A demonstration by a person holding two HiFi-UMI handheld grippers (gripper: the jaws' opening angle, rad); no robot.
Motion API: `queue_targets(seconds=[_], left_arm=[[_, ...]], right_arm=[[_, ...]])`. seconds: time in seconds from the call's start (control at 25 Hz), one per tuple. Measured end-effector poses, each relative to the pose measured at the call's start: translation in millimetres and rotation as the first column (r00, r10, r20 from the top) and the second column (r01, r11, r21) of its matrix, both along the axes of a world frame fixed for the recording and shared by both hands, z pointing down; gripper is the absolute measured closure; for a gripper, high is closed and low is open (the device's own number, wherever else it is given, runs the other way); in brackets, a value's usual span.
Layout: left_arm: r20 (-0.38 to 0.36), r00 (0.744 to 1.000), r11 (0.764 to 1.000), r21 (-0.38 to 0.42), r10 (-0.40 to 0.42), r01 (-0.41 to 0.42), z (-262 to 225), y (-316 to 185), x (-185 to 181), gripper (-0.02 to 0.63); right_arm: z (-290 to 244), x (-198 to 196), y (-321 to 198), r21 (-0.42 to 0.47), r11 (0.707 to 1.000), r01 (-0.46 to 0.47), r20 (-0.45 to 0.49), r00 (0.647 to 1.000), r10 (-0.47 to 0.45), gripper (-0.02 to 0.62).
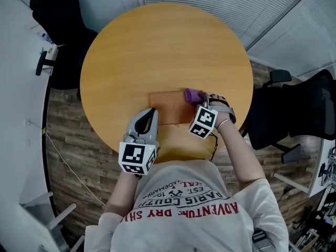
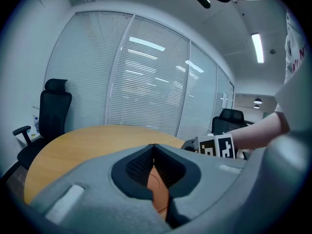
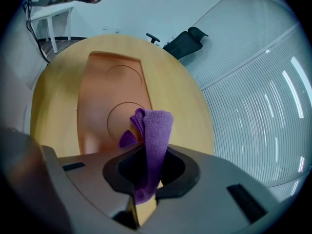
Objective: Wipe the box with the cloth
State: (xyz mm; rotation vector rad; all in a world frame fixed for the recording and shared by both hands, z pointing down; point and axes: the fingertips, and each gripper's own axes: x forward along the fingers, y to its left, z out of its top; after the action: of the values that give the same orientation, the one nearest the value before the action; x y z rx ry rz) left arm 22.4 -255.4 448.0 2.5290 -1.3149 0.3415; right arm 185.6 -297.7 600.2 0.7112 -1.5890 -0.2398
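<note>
A flat brown box (image 1: 167, 107) lies on the round wooden table (image 1: 157, 46), near its front edge. In the right gripper view the box (image 3: 109, 96) shows two round marks on its top. My right gripper (image 1: 197, 100) is shut on a purple cloth (image 1: 192, 94), which hangs over the box's right end. The cloth (image 3: 154, 128) rises folded from between the jaws of my right gripper (image 3: 148, 152). My left gripper (image 1: 151, 112) is at the box's front left corner. In its own view the left gripper (image 2: 154, 147) has its tips together, with the box (image 2: 159, 191) showing behind them.
Black office chairs stand at the far left (image 1: 59, 20) and the right (image 1: 302, 114) of the table. Window blinds (image 2: 146, 87) line the wall beyond. A white desk (image 3: 48, 16) stands past the table's edge. The person's body is against the near rim.
</note>
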Motion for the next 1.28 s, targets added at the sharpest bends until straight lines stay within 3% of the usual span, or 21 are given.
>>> queue_targets(seconds=[0.72,0.92,1.28], left_arm=[[-0.005,1.000,1.000,-0.003,0.017,-0.017,1,29,-1,0.597],[-0.005,1.000,1.000,0.007,0.014,-0.014,-2,42,4,0.597],[-0.005,0.999,0.999,0.002,-0.050,0.050,6,78,23,0.597]], right_arm=[[1,-7,64,-0.074,0.997,0.023,-0.010,1.000,-0.024,0.535],[4,-7,88,-0.081,0.996,0.028,0.036,0.999,-0.025,0.535],[17,-7,138,-0.174,0.981,0.090,0.148,0.987,-0.064,0.534]])
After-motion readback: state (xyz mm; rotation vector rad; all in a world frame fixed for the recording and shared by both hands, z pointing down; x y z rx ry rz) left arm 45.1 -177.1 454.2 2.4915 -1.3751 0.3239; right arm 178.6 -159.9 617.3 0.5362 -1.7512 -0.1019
